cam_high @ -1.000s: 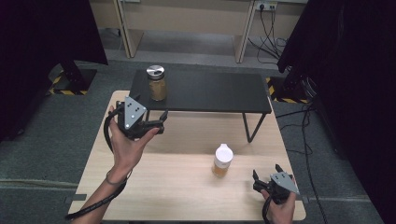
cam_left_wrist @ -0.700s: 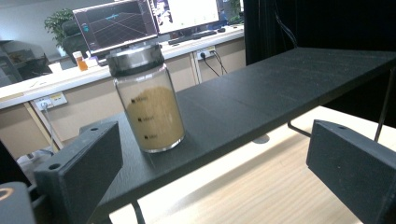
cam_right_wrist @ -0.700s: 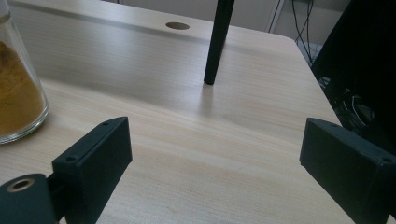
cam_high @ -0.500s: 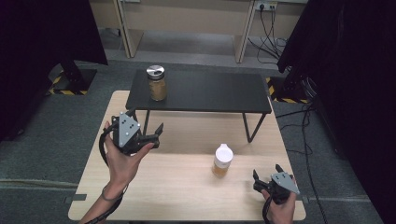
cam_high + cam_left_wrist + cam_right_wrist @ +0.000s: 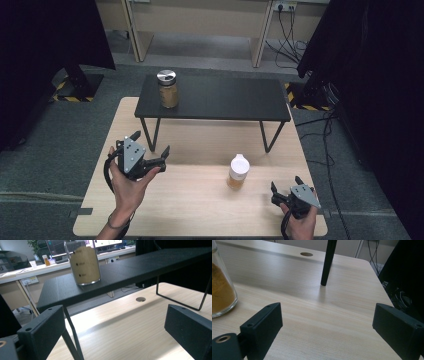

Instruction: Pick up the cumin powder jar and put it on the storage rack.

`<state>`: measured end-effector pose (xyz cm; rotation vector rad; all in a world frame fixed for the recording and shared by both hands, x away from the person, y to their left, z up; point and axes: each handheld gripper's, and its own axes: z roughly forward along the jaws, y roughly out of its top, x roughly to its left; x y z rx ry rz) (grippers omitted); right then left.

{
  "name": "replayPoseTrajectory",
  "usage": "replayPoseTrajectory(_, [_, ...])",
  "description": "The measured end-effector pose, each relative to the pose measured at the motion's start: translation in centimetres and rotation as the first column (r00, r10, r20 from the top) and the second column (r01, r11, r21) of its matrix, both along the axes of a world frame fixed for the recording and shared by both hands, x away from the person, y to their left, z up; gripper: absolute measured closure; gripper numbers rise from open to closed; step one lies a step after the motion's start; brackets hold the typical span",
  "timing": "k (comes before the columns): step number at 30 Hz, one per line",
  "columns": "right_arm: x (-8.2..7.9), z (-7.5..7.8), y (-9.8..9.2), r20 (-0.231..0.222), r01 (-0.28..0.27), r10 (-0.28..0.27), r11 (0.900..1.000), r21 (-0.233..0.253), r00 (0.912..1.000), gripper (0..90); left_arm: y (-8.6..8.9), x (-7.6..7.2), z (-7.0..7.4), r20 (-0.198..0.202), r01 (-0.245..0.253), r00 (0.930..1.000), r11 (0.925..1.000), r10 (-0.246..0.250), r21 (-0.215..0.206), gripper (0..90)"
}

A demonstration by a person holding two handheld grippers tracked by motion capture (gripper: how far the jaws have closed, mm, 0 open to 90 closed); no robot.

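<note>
White-capped jar (image 5: pixel 238 171) nearest my right gripper (image 5: pixel 286 188); jaws spread, empty. I approach level, straddle glass below cap. Left gripper (image 5: pixel 150 150) spread too.

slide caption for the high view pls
Two open grippers, left and right, over a table with a jar.

One jar (image 5: pixel 168 89) stands on the shelf's (image 5: pixel 225 97) left end; another (image 5: pixel 238 172) sits on the table (image 5: pixel 200 200) before it.
</note>
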<state>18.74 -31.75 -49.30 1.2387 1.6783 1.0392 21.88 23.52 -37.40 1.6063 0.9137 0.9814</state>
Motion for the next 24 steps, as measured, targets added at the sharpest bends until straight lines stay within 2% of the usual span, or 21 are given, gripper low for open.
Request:
replayPoseTrajectory(11, [0.0,0.0,0.0,0.001,0.0,0.0,1.0,0.001,1.0,9.1,-0.4,-0.9,-2.7,-0.017,-0.043,0.9989,0.999,0.043,0.014,2.1])
replayPoseTrajectory(15, [0.0,0.0,0.0,-0.001,-0.001,0.001,1.0,0.001,1.0,9.1,-0.2,-0.9,-4.2,-0.057,-0.046,0.9973,0.9989,0.046,0.011,1.9])
replayPoseTrajectory(16, [0.0,0.0,0.0,-0.001,-0.001,0.001,1.0,0.001,1.0,9.1,-0.2,-0.9,-4.2,-0.057,-0.046,0.9973,0.9989,0.046,0.011,1.7])
replayPoseTrajectory(18, [0.0,0.0,0.0,0.0,-0.001,0.001,1.0,0.0,1.0,9.1,-0.4,-0.9,-5.0,-0.079,-0.05,0.9955,0.9983,0.052,0.03,1.7])
replayPoseTrajectory(21, [0.0,0.0,0.0,-0.001,-0.002,0.002,1.0,-0.001,1.0,9.1,-0.4,-0.8,-6.4,-0.102,-0.051,0.9933,0.998,0.054,0.037,1.7])
replayPoseTrajectory(23, [0.0,0.0,0.0,0.0,-0.001,0.001,1.0,0.0,1.0,9.1,-0.2,-0.7,-6.8,-0.113,-0.046,0.9924,0.9983,0.05,0.036,1.7])
replayPoseTrajectory(24, [0.0,0.0,0.0,0.001,-0.002,0.002,1.0,-0.004,1.0,9.1,0.6,-0.2,-7.7,-0.136,-0.01,0.9907,1.0,0.009,-0.002,1.5])
